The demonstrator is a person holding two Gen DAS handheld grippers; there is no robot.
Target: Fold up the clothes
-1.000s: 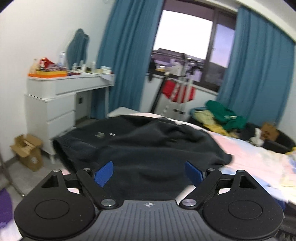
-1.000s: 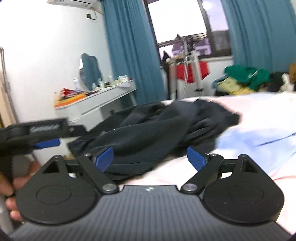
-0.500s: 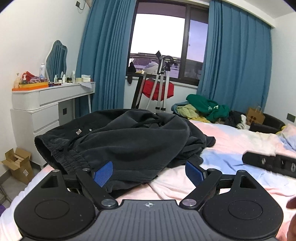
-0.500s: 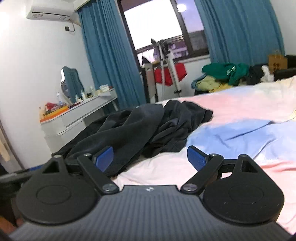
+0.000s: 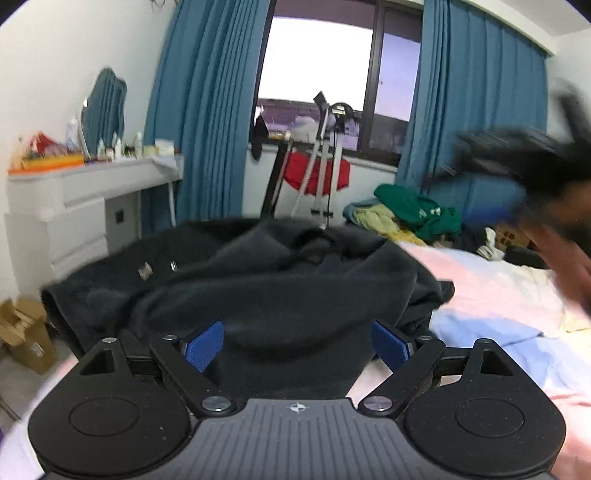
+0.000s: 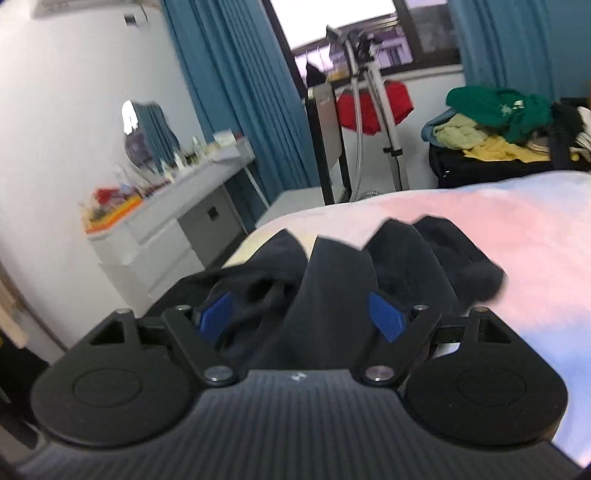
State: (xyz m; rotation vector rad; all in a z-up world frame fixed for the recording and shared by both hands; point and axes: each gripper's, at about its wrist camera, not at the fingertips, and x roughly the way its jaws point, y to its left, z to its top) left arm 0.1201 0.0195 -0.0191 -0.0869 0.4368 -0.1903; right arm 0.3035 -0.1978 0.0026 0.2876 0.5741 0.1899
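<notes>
Jaws of both grippers gape wide over the black garment [image 5: 280, 288] on the bed [image 5: 491, 295]

Your right gripper [image 6: 301, 319]: jaws spread wide, blue pads [image 6: 386, 320] either side of the rumpled black garment [image 6: 332, 273], at the bed's [image 6: 517, 236] near-left corner. Beyond: white dresser [image 6: 162, 236], green clothes pile [image 6: 495, 103].

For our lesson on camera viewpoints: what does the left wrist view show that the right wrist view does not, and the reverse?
Only the left wrist view shows the brown cardboard box on the floor and the blurred right gripper. Only the right wrist view shows the white wall air conditioner. Both show the crumpled black garment on the pink and blue bedsheet, and open jaws.
</notes>
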